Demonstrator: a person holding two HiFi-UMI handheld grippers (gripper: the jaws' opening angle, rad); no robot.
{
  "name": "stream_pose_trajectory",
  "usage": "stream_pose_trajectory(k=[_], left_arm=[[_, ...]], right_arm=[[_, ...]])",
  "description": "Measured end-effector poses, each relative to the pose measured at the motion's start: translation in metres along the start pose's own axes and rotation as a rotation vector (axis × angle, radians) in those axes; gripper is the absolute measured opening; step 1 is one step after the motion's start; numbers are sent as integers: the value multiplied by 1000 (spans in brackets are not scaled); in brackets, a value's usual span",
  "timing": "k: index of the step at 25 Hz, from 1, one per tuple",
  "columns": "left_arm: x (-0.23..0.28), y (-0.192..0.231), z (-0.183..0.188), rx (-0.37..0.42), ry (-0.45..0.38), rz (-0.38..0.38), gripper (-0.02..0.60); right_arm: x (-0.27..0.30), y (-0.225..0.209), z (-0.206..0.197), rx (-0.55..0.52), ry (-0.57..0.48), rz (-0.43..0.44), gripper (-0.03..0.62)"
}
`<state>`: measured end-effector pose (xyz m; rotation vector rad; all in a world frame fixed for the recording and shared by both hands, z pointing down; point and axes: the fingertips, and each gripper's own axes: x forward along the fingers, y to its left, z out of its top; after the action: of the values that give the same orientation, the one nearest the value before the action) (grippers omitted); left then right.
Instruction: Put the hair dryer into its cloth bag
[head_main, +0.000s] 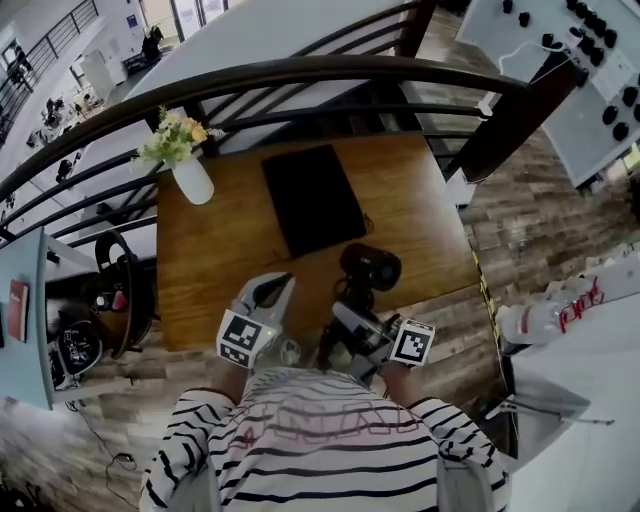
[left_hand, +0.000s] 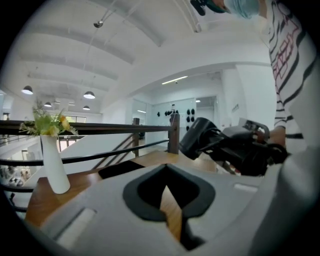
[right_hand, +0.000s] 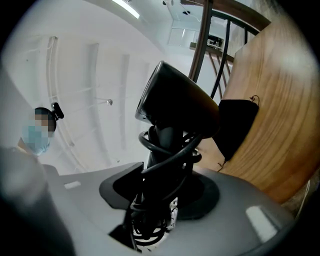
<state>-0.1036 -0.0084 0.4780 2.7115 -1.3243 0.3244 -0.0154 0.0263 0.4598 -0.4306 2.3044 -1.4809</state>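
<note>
Hair dryer (head_main: 369, 267) sits pinched in the right gripper (right_hand: 159, 197) over the bench (head_main: 205, 275), left gripper (left_hand: 167, 199) pressed together, empty.

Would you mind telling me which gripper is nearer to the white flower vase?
Left. The left gripper, shut and empty, is below and right of the white flower vase in the head view; the right gripper, gripping the hair dryer, is farther right.

Cloth bag (head_main: 312, 198) on table (head_main: 420, 200), vase (head_main: 192, 180) at its left, hair dryer (head_main: 370, 267) before it — railing (head_main: 300, 75) behind.
</note>
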Motion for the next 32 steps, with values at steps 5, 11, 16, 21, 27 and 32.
stream_pose_trajectory(k=[5,11,16,21,27,32], left_arm=[[20,24,-12,58,68,-92,35],[56,36,-34,122,130,-150,71],[82,43,-54,150,196,-163,109],[115,50,-76,191,265,-152,124],[148,49,-101,244,363,-179,146],[165,50,-125,274,448,-212,150]], right_arm=[[21,-2,-1,-8,-67,-20,184],[24,-13,1,-6,-103,-61,184],[25,-24,9,-5,-91,-72,184],[22,-40,24,1,-28,-71,184],[19,-62,38,-1,68,-72,184],[19,-73,47,30,99,-37,184]])
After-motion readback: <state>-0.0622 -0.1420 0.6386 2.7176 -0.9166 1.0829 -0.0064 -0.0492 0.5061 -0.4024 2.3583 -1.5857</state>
